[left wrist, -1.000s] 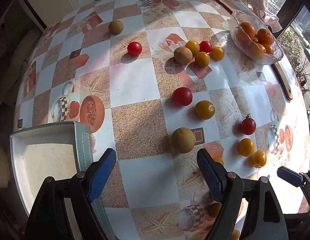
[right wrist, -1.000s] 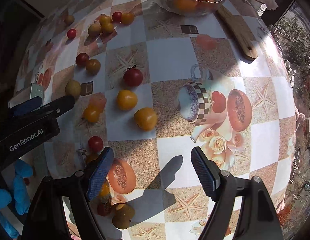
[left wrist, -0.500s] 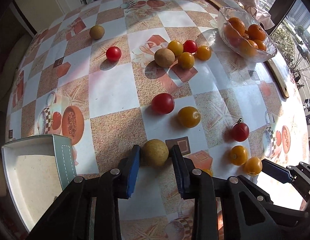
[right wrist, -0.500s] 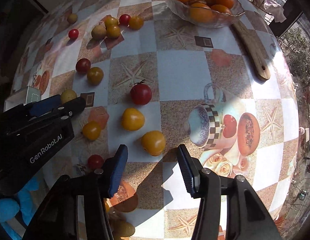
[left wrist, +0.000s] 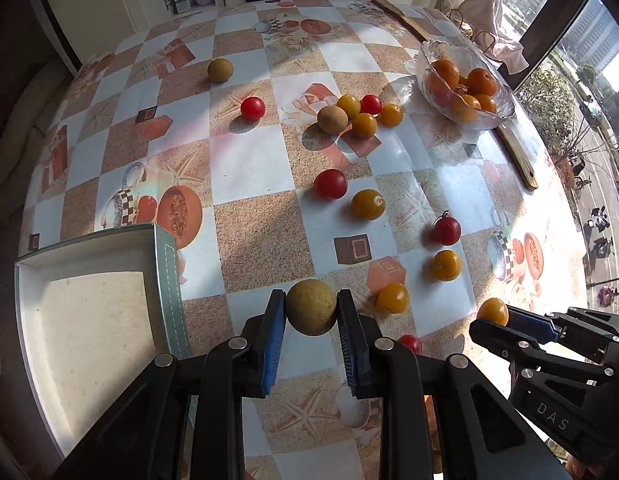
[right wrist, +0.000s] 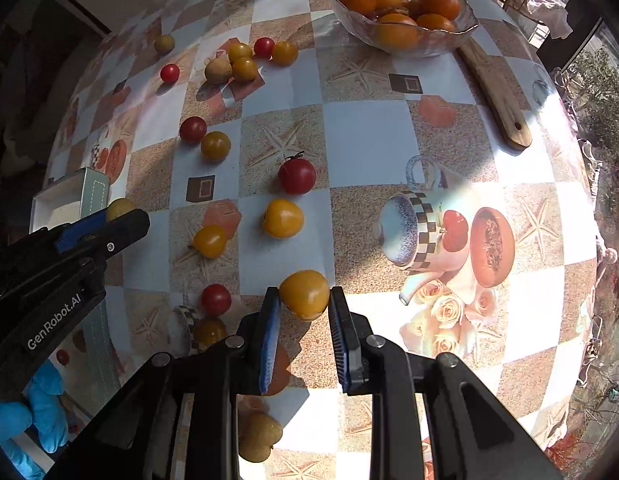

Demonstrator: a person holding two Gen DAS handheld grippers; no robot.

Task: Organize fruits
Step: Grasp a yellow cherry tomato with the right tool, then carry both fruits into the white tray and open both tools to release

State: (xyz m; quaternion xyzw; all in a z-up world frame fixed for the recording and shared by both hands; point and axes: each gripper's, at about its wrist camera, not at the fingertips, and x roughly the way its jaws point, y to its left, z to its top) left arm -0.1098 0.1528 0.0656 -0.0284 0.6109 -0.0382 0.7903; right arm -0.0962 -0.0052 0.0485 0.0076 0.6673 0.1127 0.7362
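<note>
Over the checked tablecloth (left wrist: 249, 168), both claws have closed from wide open onto fruit.

The left gripper (left wrist: 311, 314) now clamps the brown fruit (left wrist: 311, 306), raised beside the white box (left wrist: 89, 312), likely its destination; the right gripper (right wrist: 301, 306) pinches a yellow tomato (right wrist: 304, 294), angled low at the table, other fruits scattered beyond.
</note>
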